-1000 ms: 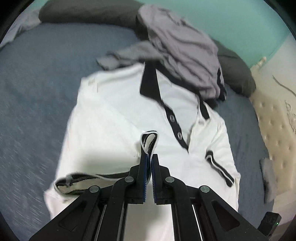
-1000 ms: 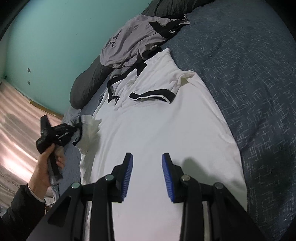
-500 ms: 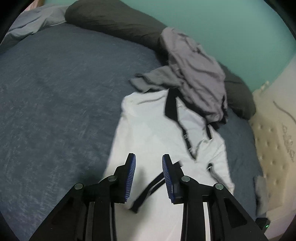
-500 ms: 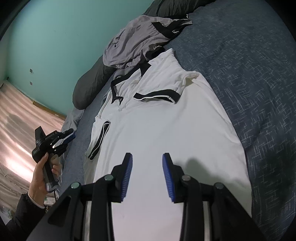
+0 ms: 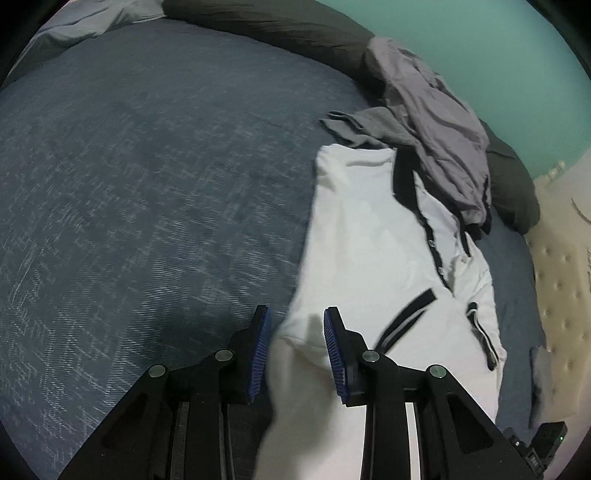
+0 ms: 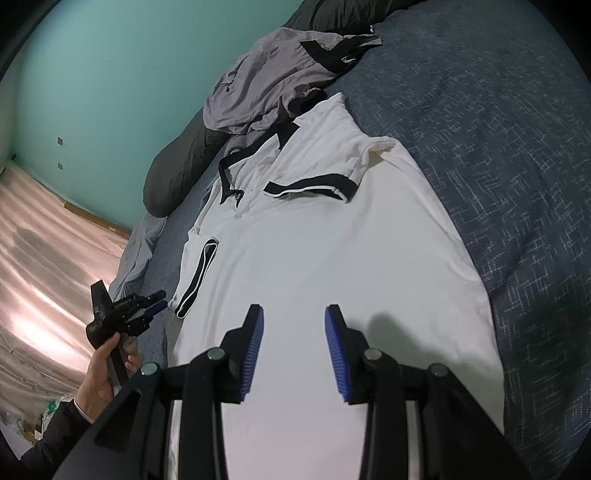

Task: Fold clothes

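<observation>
A white polo shirt [image 5: 369, 240] [image 6: 332, 258] with black collar and cuffs lies face up on the bed. Both sleeves are folded in, one black cuff [image 6: 310, 189] across the chest and the other [image 6: 195, 280] along the side. My left gripper [image 5: 297, 332] hovers open over the shirt's side edge, and the cloth shows between its fingers without the pads pressing it. In the right wrist view a hand holds that left gripper [image 6: 147, 306] just off the shirt's edge. My right gripper [image 6: 293, 332] stands open above the shirt's lower half, holding nothing.
A crumpled grey garment [image 5: 436, 122] [image 6: 273, 81] overlaps the shirt's collar. Dark pillows [image 5: 277, 22] [image 6: 177, 166] line the teal wall. The blue bedspread [image 5: 147, 184] [image 6: 498, 147] stretches wide beside the shirt. A cream tufted headboard [image 5: 561, 277] borders one side.
My left gripper let go of the sleeve cuff, opened and drew back sideways off the shirt. The sleeve now lies folded on the shirt. The right gripper has stayed put.
</observation>
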